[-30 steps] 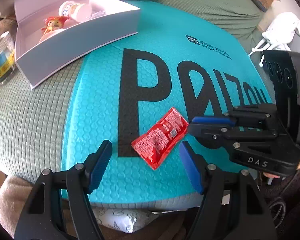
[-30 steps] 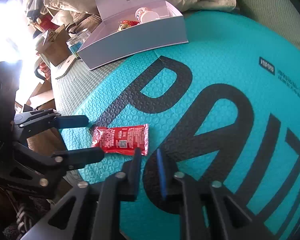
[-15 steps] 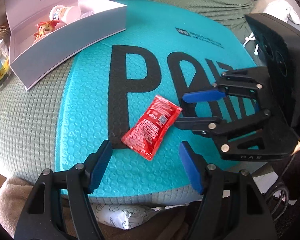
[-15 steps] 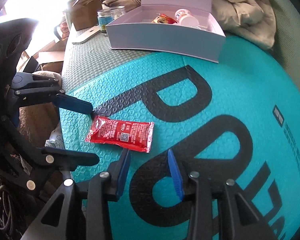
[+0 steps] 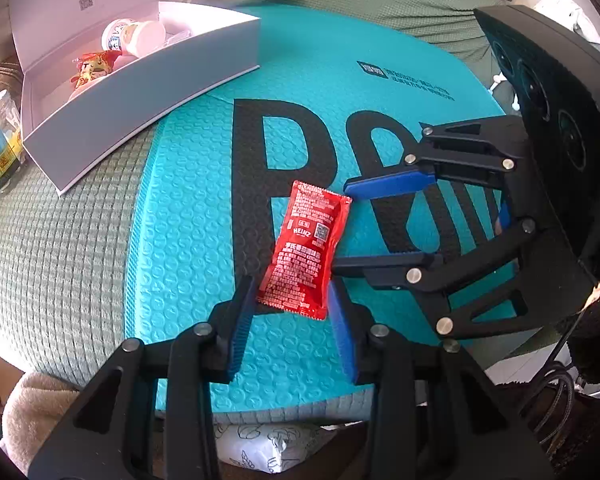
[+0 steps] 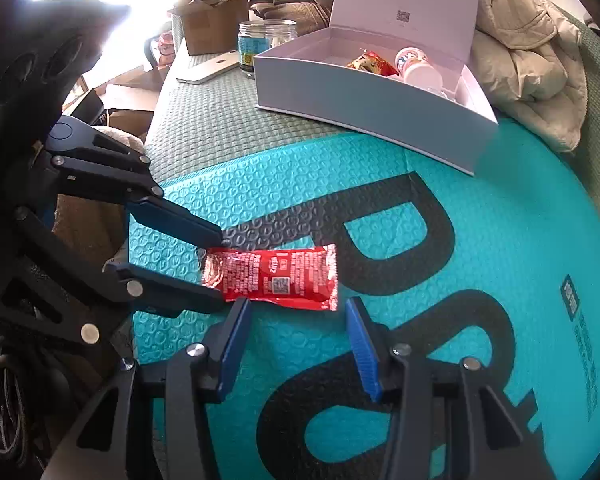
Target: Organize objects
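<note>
Since the earlier frames, the left gripper (image 5: 292,300) has had its jaws drawn in from a wide spread to a narrow one around the near end of the red ketchup sachet (image 5: 306,248), and the right gripper (image 5: 338,232) has been rolled so that its fingers are now stacked one above the other.

From the left wrist view, the sachet is seen lying flat on the teal bubble mailer (image 5: 188,240), partly over a black printed letter. Its lower end is flanked by the left gripper's blue pads; whether they press it cannot be told here. The right gripper is reached in from the right, partly open, its lower finger just beside the sachet's edge. A white open box (image 5: 148,80) is set at the far left, with a small cup (image 5: 134,38) and a red wrapped sweet (image 5: 94,66) inside.

From the right wrist view, the sachet (image 6: 272,278) is seen just beyond the right gripper (image 6: 296,308), whose jaws are held partly open and clear of it. The left gripper (image 6: 216,264) is pinched on the sachet's left end, which is crinkled there. The box (image 6: 364,100) is seen beyond, with a glass jar (image 6: 266,46) beside it.
</note>
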A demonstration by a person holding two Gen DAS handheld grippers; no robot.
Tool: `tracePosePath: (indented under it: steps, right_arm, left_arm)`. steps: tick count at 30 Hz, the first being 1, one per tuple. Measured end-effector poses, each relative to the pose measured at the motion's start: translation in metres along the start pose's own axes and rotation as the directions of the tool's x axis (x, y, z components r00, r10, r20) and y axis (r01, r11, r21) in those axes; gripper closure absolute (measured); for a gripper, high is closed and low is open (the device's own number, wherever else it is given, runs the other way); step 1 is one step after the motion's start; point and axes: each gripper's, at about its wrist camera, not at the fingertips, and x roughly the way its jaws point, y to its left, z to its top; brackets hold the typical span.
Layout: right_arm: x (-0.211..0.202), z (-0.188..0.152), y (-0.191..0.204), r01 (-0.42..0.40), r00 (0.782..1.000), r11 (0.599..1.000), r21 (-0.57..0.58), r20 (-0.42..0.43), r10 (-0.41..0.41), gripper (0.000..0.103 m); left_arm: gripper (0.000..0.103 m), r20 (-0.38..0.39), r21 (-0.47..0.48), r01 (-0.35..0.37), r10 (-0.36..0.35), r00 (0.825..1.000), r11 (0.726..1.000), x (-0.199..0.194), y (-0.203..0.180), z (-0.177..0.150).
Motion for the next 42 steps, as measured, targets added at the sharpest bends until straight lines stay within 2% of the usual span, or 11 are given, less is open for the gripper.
tracePosePath:
  steps: [2,5,10,14,21,26,34,36,39,41,42]
  right_arm:
    - [0.0,0.001,-0.006,-0.019,1.0,0.998,0.054,0.021,0.018,0.066]
    - [-0.002,0.001,-0.021,-0.063,0.997,0.985,0.16,0.057,0.054,0.079]
    - [-0.004,0.001,-0.022,-0.051,0.997,0.981,0.19,0.073,0.038,0.082]
    - [-0.007,0.001,-0.026,-0.053,0.995,0.974,0.221,0.089,0.033,0.091]
    - [-0.013,0.003,-0.029,-0.061,0.994,0.961,0.269,0.108,0.032,0.098]
    - [-0.022,0.007,-0.027,-0.028,0.991,0.957,0.288,0.136,-0.012,0.099]
    - [-0.036,0.012,-0.032,-0.048,0.983,0.931,0.361,0.184,-0.02,0.099]
    - [-0.041,0.013,-0.033,-0.051,0.98,0.921,0.386,0.199,-0.029,0.099]
    - [-0.046,0.016,-0.037,-0.062,0.974,0.907,0.417,0.224,-0.036,0.099]
    - [-0.048,0.017,-0.038,-0.078,0.971,0.898,0.433,0.238,-0.03,0.099]
    - [-0.05,0.018,-0.038,-0.088,0.969,0.894,0.44,0.246,-0.026,0.099]
  left_arm:
    - [0.081,0.01,-0.012,-0.014,0.015,1.0,1.0,0.0,0.003,0.001]
    - [0.082,0.017,-0.043,0.024,-0.023,1.0,0.999,-0.001,0.011,0.001]
    - [0.092,0.017,-0.064,0.015,-0.014,1.0,0.998,0.004,0.015,0.007]
    - [0.099,0.012,-0.076,0.002,-0.001,1.0,0.997,0.005,0.017,0.009]
    - [0.099,0.012,-0.098,0.014,-0.013,1.0,0.995,0.006,0.022,0.009]
    - [0.099,0.022,-0.104,0.007,-0.005,1.0,0.995,-0.004,0.024,0.005]
    - [0.099,0.066,-0.092,0.0,0.006,0.998,0.996,-0.015,0.027,0.01]
    - [0.096,0.062,-0.087,0.012,-0.007,0.998,0.996,-0.015,0.025,0.009]
    - [0.069,0.052,-0.058,-0.008,0.011,0.999,0.998,-0.016,0.018,0.011]
    - [0.043,0.07,-0.05,-0.014,0.017,0.997,0.999,-0.017,0.015,0.012]
    - [0.04,0.086,-0.053,-0.006,0.01,0.996,0.999,-0.018,0.014,0.012]
